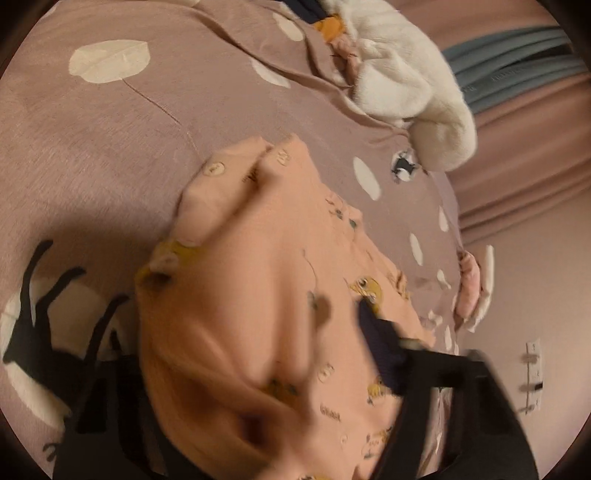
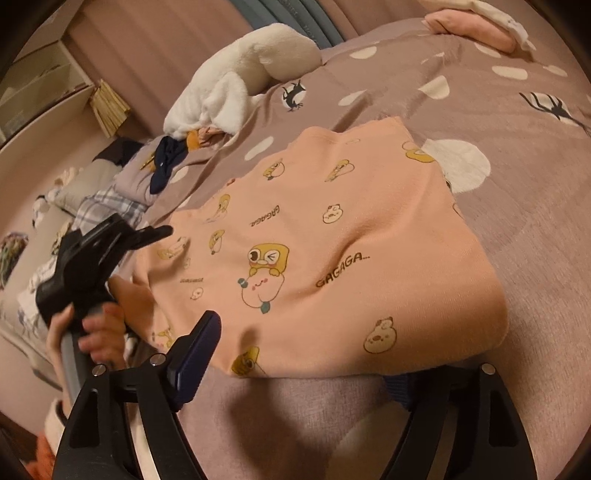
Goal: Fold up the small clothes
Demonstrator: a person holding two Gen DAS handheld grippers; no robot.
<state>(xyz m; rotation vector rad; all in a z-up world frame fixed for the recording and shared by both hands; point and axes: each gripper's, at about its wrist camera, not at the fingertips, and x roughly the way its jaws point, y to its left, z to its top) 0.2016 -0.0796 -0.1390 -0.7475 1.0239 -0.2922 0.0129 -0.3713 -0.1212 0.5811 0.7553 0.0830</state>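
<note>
Setting: We work over a bed covered by a mauve bedspread (image 2: 517, 240) printed with cream ovals and black cat shapes.

Garment: A small peach top (image 2: 332, 240), printed with yellow cartoon figures and the word "GAGAGA", lies mid-bed, partly folded, one hem edge toward the right gripper. In the left wrist view the same peach top (image 1: 258, 277) rises in a rumpled fold, its buttoned shoulder tabs pointing away from the camera.

Left gripper: Our left gripper (image 2: 147, 234), seen from the right wrist camera, sits at the garment's left edge with the person's hand (image 2: 92, 328) on its handle. In its own view one dark finger (image 1: 380, 347) lies on the cloth while the other is lost under blurred fabric; the fingers appear to be pinched on the peach top, though motion blur keeps us from being sure.

Right gripper: Our right gripper (image 2: 295, 373) stands wide open at the near hem, holding nothing. One padded finger (image 2: 195, 358) is just beside the cloth edge; the other is tucked under the hem at the right.

Background: A white fleece garment (image 2: 240, 81) is heaped near the bed's far edge, with dark blue and orange pieces (image 2: 173, 155) beside it. A folded pink item (image 2: 472, 26) rests at the far corner.
</note>
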